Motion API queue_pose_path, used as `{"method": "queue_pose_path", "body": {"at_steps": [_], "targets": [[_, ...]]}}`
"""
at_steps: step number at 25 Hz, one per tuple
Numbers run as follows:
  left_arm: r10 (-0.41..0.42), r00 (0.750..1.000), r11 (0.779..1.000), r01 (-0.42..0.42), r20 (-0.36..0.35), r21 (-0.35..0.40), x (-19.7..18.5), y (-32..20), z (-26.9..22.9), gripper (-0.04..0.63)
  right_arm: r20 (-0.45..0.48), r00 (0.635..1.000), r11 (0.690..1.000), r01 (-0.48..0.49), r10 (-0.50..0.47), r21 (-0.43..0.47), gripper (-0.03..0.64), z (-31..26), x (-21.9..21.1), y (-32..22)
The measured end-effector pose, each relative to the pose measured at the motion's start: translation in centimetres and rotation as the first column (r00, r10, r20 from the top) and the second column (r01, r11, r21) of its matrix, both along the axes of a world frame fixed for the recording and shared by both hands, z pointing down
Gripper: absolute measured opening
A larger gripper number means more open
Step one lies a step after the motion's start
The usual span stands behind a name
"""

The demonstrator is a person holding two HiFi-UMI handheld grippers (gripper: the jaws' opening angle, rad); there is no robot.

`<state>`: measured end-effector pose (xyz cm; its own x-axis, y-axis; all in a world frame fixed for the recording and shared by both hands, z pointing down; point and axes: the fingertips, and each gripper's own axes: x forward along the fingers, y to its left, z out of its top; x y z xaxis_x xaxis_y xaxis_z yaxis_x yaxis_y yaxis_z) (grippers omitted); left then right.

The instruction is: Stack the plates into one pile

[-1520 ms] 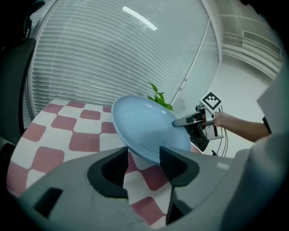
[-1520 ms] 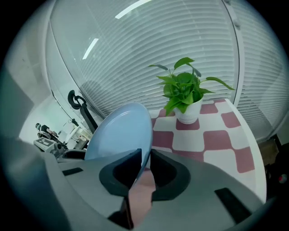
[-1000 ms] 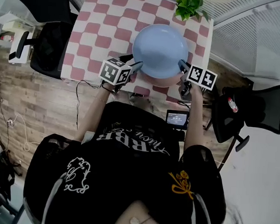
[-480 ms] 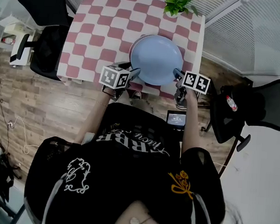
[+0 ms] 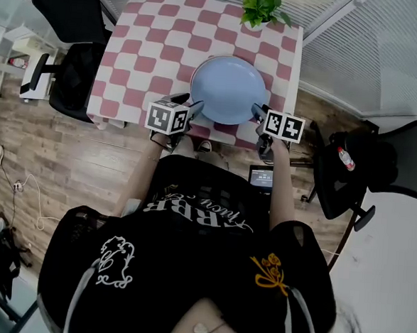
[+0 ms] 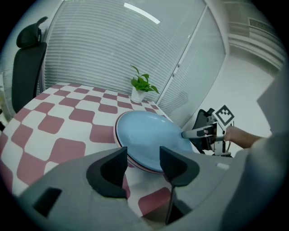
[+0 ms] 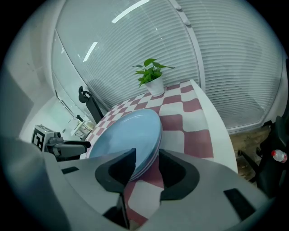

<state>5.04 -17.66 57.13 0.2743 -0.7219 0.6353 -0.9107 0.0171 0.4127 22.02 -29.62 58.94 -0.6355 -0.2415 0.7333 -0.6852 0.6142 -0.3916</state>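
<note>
A light blue plate (image 5: 229,89) lies on top of a pile with a pink-rimmed plate (image 6: 135,163) under it, near the front edge of the red-and-white checked table (image 5: 153,44). My left gripper (image 5: 193,109) is at the pile's left rim, jaws wide apart, with the rim just beyond their tips (image 6: 143,162). At the right rim is my right gripper (image 5: 257,112). Its jaws have just been opening, and the blue plate's edge (image 7: 126,135) runs between them (image 7: 146,164) without being pressed. Each gripper shows in the other's view: the right gripper (image 6: 187,133) and the left gripper (image 7: 76,145).
A potted plant (image 5: 262,6) stands at the table's far edge. A black office chair (image 5: 66,60) is left of the table and another (image 5: 394,161) stands at the right. A small screen device (image 5: 263,177) sits below the table's front edge.
The blue plate, held up between both grippers a second ago, has come down onto the pile. Both grippers sank with it and stay at its rim.
</note>
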Motion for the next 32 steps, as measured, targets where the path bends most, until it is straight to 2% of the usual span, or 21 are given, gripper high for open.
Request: {"method": "queue_pose_path", "body": {"at_steps": [5,10,15,18,21,24,32], "targets": [[-0.017,1.0,0.999,0.017,-0.005,0.045,-0.4,0.6,-1.8,0.219,0.037,0.999,1.0,0.011,-0.011,0.002,0.123,-1.1,0.4,0.9],[-0.004,1.0,0.991,0.003,0.002,0.131,-0.2,0.8,-4.4,0.218,0.124,0.992,0.999,0.001,-0.007,0.049,0.121,-4.0,0.0,1.6],[0.019,1.0,0.97,-0.012,-0.024,0.242,0.9,-0.1,-7.8,0.209,0.181,0.98,0.988,0.056,-0.081,0.143,0.121,-7.5,-2.3,2.7],[0.058,0.998,0.956,-0.047,-0.029,0.289,1.7,0.4,-9.4,0.196,0.219,0.969,0.985,0.076,-0.109,0.156,0.121,-8.6,-3.8,4.1],[0.09,0.996,0.943,-0.077,-0.023,0.324,1.8,1.9,-10.4,0.171,0.261,0.956,0.984,0.096,-0.133,0.15,0.116,-9.0,-5.7,6.3],[0.08,0.997,0.939,-0.07,-0.017,0.337,1.0,4.1,-10.8,0.127,0.274,0.948,0.981,0.125,-0.162,0.148,0.104,-9.1,-7.5,9.0],[0.051,0.998,0.928,-0.059,0.032,0.367,-1.8,13.0,-12.5,0.109,0.306,0.924,0.963,0.171,-0.229,0.207,0.064,-11.0,-12.0,17.6]]}}
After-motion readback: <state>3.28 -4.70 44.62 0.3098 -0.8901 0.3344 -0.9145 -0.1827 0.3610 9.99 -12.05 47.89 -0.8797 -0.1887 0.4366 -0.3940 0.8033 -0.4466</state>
